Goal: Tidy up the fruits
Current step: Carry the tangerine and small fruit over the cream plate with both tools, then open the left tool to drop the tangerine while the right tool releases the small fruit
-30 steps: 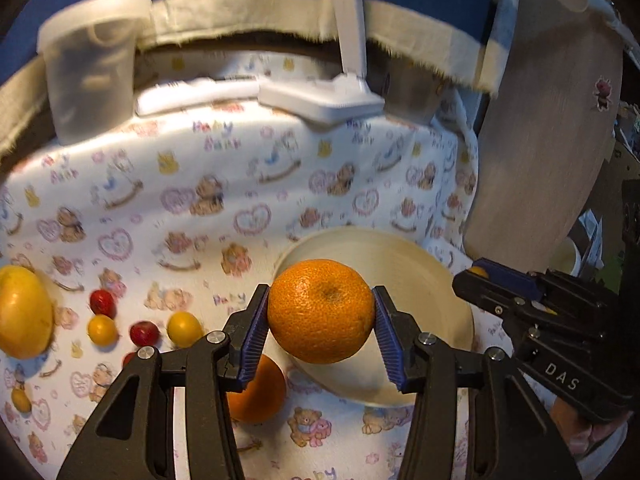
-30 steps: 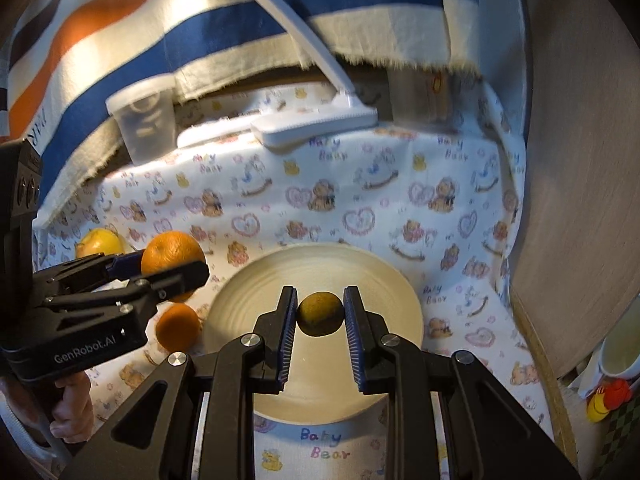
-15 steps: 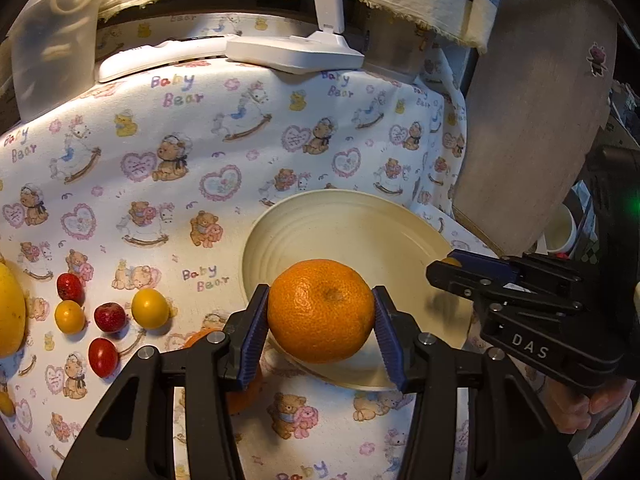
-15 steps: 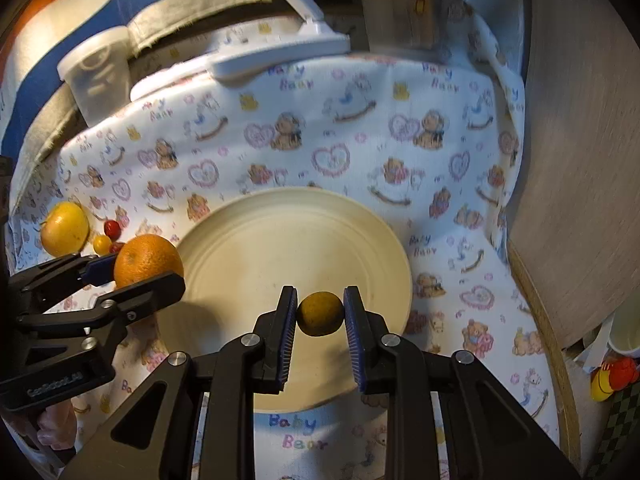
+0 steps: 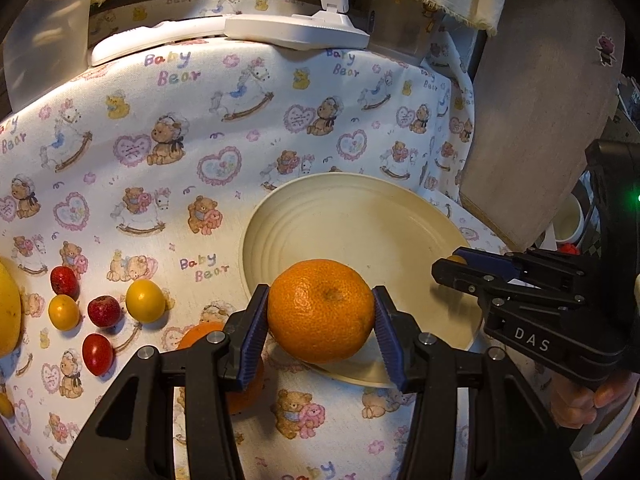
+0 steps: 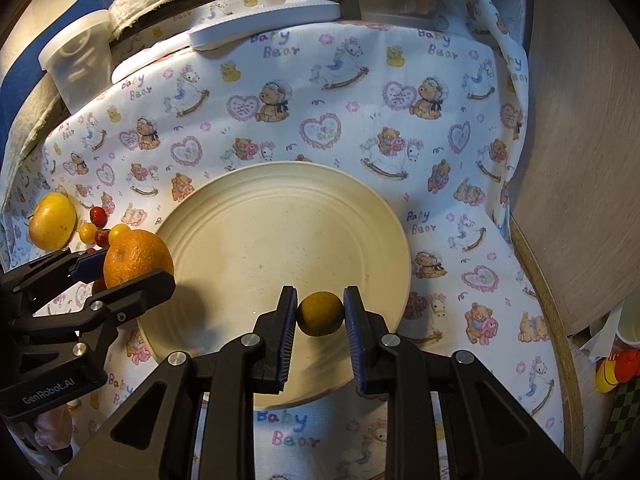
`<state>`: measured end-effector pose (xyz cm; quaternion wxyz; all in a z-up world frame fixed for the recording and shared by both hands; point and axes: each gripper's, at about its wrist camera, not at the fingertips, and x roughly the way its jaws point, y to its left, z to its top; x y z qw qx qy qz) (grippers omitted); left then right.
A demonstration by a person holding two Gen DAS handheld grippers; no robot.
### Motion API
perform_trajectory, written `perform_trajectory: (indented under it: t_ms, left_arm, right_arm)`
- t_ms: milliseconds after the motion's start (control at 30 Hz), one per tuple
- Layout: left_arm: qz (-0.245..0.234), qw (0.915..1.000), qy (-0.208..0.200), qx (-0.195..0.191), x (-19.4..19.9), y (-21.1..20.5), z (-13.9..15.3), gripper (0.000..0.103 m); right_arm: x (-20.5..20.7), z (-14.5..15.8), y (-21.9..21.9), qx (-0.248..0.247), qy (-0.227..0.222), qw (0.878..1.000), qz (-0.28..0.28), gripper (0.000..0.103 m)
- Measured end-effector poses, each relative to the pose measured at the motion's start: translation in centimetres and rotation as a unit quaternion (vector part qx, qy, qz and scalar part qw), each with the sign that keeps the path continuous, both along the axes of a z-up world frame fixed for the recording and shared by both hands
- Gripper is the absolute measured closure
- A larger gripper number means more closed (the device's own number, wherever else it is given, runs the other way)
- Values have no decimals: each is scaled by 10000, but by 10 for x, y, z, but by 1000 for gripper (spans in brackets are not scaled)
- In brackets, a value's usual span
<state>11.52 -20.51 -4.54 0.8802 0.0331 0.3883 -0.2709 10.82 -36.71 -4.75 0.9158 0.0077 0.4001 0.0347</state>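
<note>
From the left wrist, my left hand-held gripper (image 5: 322,312) clamps an orange (image 5: 320,310) over the plate (image 5: 360,216) rim, ready to set down. From the right wrist, my right hand-held gripper (image 6: 320,312) pinches a small yellow fruit (image 6: 320,313) above the plate's near edge.

I seem to be at a home table: a white cotton cloth printed with teddy bears (image 5: 224,184) covers it, a white plastic desk lamp base (image 5: 296,32) sits at twelve o'clock, striped fabric (image 6: 24,60) hangs at ten.
</note>
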Motion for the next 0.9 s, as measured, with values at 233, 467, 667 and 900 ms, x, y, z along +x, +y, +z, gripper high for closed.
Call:
perform_trajectory:
  t_ms: [233, 467, 667, 900]
  left_arm:
    - [-78, 9998, -66, 175, -1, -7, -5, 54]
    - [-111, 9992, -177, 348, -1, -9, -7, 54]
    - [-94, 9984, -245, 492, -3, -12, -9, 53]
    - [-49, 9981, -320, 516, -3, -12, -7, 52]
  right_arm:
    - [-1, 2, 0, 19, -9, 10000, -14, 78]
    - [-3, 3, 0, 24, -14, 10000, -17, 78]
    - [-3, 3, -2, 110, -19, 9999, -11, 78]
    - [-6, 5, -3, 156, -61, 9999, -11, 78]
